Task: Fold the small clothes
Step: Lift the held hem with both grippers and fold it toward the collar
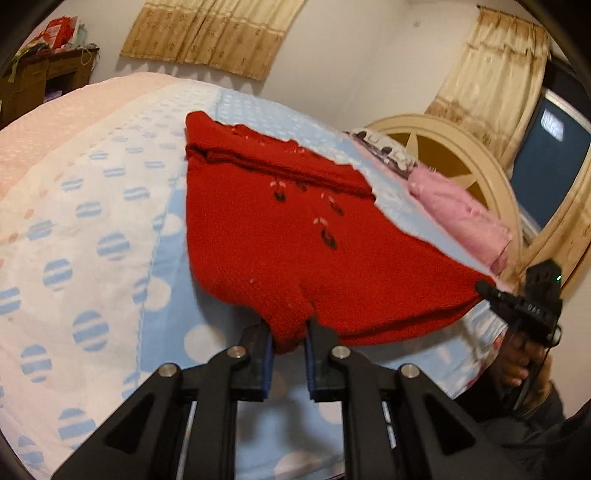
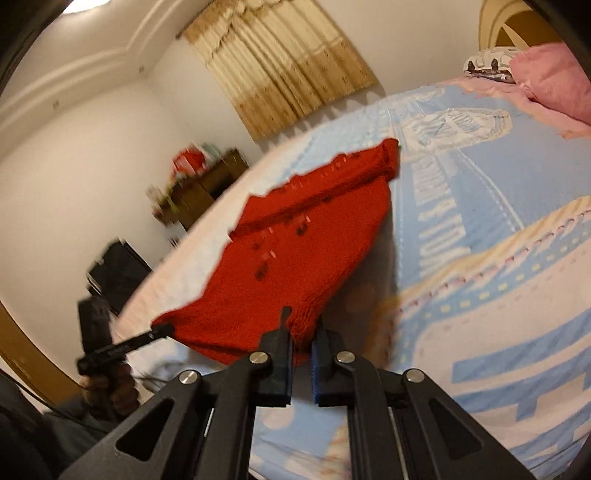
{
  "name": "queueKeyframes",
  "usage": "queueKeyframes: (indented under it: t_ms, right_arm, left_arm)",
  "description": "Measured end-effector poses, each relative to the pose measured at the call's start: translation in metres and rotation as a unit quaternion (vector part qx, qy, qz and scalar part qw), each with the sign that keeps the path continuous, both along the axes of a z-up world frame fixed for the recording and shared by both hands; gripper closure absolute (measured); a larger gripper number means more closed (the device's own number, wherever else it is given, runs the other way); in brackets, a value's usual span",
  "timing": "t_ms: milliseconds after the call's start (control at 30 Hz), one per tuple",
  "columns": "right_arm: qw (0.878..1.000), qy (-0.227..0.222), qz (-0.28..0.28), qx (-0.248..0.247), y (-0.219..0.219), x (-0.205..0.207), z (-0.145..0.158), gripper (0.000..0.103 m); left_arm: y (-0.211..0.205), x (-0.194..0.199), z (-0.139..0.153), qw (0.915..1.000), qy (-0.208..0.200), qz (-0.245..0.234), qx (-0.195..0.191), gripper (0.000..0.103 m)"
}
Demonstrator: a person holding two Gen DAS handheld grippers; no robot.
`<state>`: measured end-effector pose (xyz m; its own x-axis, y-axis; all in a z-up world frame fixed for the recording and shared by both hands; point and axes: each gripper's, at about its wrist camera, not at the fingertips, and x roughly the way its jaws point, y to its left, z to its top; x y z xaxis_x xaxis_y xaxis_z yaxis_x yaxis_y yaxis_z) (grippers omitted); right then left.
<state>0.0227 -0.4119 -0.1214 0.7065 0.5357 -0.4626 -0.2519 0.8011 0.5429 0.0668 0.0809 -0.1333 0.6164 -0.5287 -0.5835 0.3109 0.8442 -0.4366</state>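
Two grippers share one garment over a wide bed [image 1: 110, 206] dressed in a pale blue and white cover with striped dots; in the right wrist view the same cover [image 2: 480, 258] shows large printed lettering. At the far end stands a cream, arched headboard [image 1: 461, 147] with a gold star panel, and tan curtains [image 1: 214, 33] hang on the white wall behind. A dark wooden cabinet [image 1: 40, 85] piled with clutter sits in the corner beyond the bed.

Spread across the cover is a red knitted garment [image 1: 266, 236], small dark and pale motifs stitched down its middle and a rolled band along its far edge. Its far part lies on the bed, while the near hem is raised off the cover and casts a shadow beneath. A folded pink cloth [image 1: 458, 214] rests near the headboard, apart from the red knit.

At one near corner, the left gripper [image 1: 290, 343] is clenched on a bunched piece of the hem. At the other, the right gripper [image 2: 303, 347] pinches the hem between its blue-padded fingers [image 2: 320, 373].
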Motion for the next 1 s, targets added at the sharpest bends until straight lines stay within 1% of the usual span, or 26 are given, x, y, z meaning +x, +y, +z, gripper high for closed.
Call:
queueKeyframes:
  t_ms: [133,300,333,500,767,867,1000]
  right_arm:
    - [1.0,-0.008,0.0,0.021,-0.001,0.012,0.01,0.096]
    - [0.998,-0.029,-0.003,0.047,-0.005,0.033,0.029,0.096]
    - [0.998,-0.033,-0.004,0.049,-0.006,0.038,0.035,0.096]
    - [0.997,-0.048,-0.006,0.058,-0.006,0.068,0.055,0.096]
    - [0.997,-0.055,-0.009,0.058,-0.007,0.105,0.069,0.096]
    - [0.996,-0.056,-0.011,0.064,-0.008,0.124,0.079,0.096]
    - [0.996,-0.06,-0.016,0.061,-0.008,0.151,0.092,0.096]
  left_arm:
    - [-0.001,0.012,0.008,0.9999,-0.012,-0.002,0.002,0.089]
    - [0.007,0.033,0.023,0.9994,-0.029,0.002,-0.017,0.089]
    - [0.008,0.039,0.027,0.9993,-0.031,0.003,-0.021,0.089]
    - [0.009,0.062,0.04,0.999,-0.041,0.001,-0.017,0.089]
    - [0.009,0.091,0.057,0.9983,-0.057,0.002,-0.012,0.089]
    - [0.011,0.11,0.065,0.9982,-0.056,0.005,-0.023,0.089]
    - [0.008,0.137,0.08,0.9971,-0.072,0.011,-0.018,0.09]
